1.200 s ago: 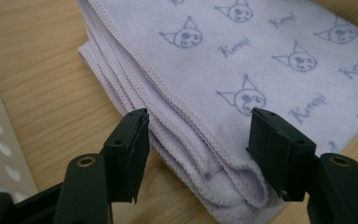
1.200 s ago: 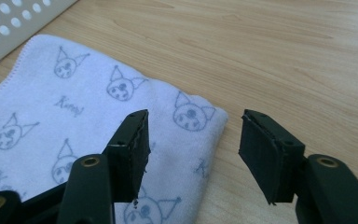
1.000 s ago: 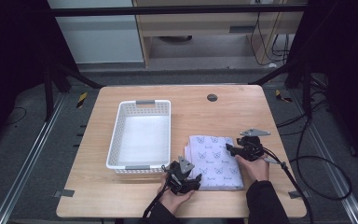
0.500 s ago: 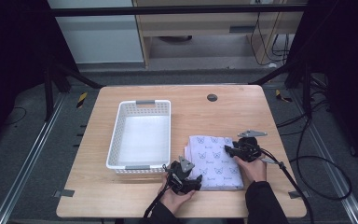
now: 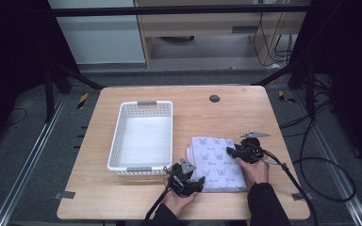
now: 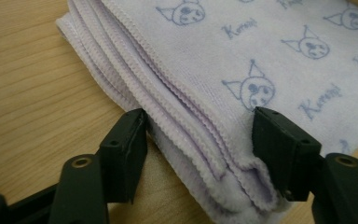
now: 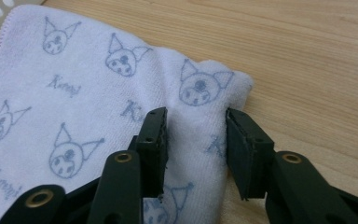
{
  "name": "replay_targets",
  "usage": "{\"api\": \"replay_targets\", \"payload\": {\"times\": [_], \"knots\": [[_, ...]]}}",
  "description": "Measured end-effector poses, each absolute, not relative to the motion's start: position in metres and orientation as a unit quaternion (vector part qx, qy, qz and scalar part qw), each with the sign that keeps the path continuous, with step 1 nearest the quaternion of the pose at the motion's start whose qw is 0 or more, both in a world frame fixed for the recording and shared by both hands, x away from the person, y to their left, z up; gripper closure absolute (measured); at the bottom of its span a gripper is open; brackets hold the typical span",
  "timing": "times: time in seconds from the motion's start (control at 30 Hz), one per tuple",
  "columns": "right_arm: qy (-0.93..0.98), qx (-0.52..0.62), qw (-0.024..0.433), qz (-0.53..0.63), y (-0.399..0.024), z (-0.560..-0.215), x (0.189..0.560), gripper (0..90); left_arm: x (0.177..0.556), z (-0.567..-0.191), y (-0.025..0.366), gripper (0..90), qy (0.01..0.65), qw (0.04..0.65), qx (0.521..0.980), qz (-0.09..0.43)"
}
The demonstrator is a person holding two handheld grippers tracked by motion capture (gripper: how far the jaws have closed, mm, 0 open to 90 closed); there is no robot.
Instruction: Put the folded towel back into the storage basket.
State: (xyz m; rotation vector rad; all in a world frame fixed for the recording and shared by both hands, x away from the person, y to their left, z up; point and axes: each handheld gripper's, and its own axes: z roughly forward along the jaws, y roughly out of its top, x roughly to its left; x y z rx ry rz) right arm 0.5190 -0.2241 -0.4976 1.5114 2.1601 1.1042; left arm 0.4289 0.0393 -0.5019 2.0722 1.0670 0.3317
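Observation:
A folded lilac towel [image 5: 215, 162] printed with cat faces lies on the wooden table [image 5: 245, 113], just right of a white basket. My left gripper [image 5: 199, 181] sits at the towel's near left corner. In the left gripper view the stacked layers [image 6: 261, 56] fill the gap between its jaws [image 6: 200, 144], which have just been closing and press on them. My right gripper [image 5: 230, 151] rests on the towel's right edge. Its jaws [image 7: 196, 140] have also just been closing and pinch a raised ridge of the towel [image 7: 74, 93] near the corner.
The empty white slotted basket [image 5: 141, 104] stands left of the towel, its near wall close to my left gripper. A black round cap [image 5: 214, 98] is set into the table at the back. Cables trail from both grippers over the front edge.

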Motion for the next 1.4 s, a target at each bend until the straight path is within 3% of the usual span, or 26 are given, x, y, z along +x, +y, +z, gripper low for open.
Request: {"api": "replay_targets", "payload": {"times": [0.4,0.57,1.4], "knots": [[0.743,0.528,0.133,0.389,-0.223,-0.496,0.518,75.2,0.429,-0.502,0.041,60.5,0.432,0.412,0.798,0.079],[0.743,0.525,0.137,0.392,-0.224,-0.494,0.517,77.2,0.429,-0.501,0.044,68.8,0.432,0.423,0.793,0.081],[0.737,0.486,0.172,0.438,-0.226,-0.444,0.489,77.7,0.417,-0.461,0.056,71.9,0.392,0.453,0.792,0.117]]}}
